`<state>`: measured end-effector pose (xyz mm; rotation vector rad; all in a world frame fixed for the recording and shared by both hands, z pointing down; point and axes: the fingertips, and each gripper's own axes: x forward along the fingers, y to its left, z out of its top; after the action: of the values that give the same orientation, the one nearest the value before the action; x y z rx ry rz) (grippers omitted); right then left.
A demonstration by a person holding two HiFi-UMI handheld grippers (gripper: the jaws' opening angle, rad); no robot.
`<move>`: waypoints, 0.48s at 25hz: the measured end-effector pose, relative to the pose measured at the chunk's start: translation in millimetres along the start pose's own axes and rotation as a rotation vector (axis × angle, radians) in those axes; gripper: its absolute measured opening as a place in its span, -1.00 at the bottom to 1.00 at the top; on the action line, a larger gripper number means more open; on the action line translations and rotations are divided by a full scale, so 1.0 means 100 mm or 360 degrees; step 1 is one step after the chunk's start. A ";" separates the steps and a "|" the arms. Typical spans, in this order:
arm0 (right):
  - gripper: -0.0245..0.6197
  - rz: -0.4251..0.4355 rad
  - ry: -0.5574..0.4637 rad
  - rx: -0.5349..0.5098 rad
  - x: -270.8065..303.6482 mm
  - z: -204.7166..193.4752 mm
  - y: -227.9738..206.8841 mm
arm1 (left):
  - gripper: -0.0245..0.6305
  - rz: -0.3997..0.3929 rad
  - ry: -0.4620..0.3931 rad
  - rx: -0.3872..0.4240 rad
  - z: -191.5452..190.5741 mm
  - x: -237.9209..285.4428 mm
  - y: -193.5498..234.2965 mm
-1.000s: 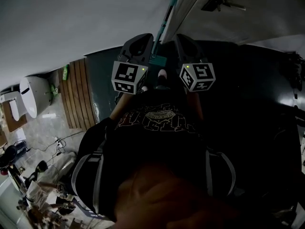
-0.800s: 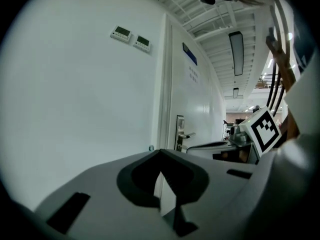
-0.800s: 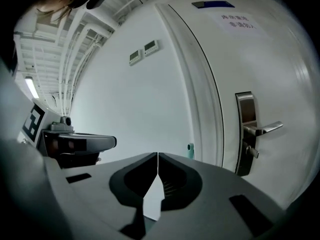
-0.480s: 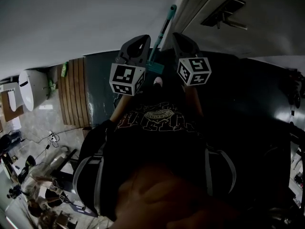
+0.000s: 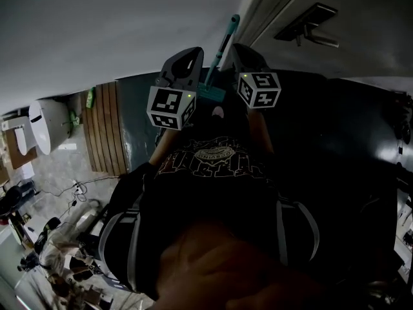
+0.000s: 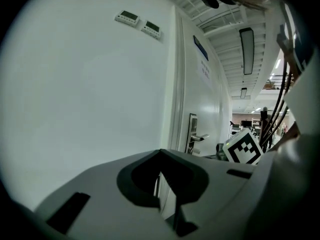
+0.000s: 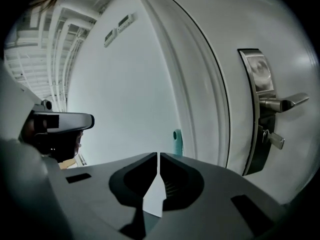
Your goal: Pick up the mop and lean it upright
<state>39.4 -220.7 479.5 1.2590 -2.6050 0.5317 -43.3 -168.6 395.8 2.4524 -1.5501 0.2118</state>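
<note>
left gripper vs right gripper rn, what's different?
In the head view, the left gripper is left of the mop handle and the right gripper is right of it. The left gripper faces mostly bare wall, with the door off to its right. The right gripper faces the door up close, with the door handle nearby and the mop's teal tip ahead. Shared: both have jaws together and empty, and neither grips the mop.

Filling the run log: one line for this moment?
mop: upright, leaning at wall beside door | left gripper: shut, empty | right gripper: shut, empty
</note>
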 end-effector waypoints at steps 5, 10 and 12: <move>-0.86 -0.0126 0.0016 0.0046 0.19 -0.04 -0.12 | -0.78 -0.0086 0.0038 0.0012 0.01 0.12 0.15; -0.73 -0.0236 0.0048 0.0101 0.38 -0.13 -0.18 | -0.78 -0.0147 0.0064 0.0036 0.02 0.17 0.35; -0.59 -0.0279 0.0064 0.0117 0.46 -0.16 -0.21 | -0.78 -0.0166 0.0068 0.0045 0.03 0.18 0.43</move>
<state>27.7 -258.9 514.0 1.4661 -2.4329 0.6177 -74.1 -202.8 402.5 2.5246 -1.4070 0.2677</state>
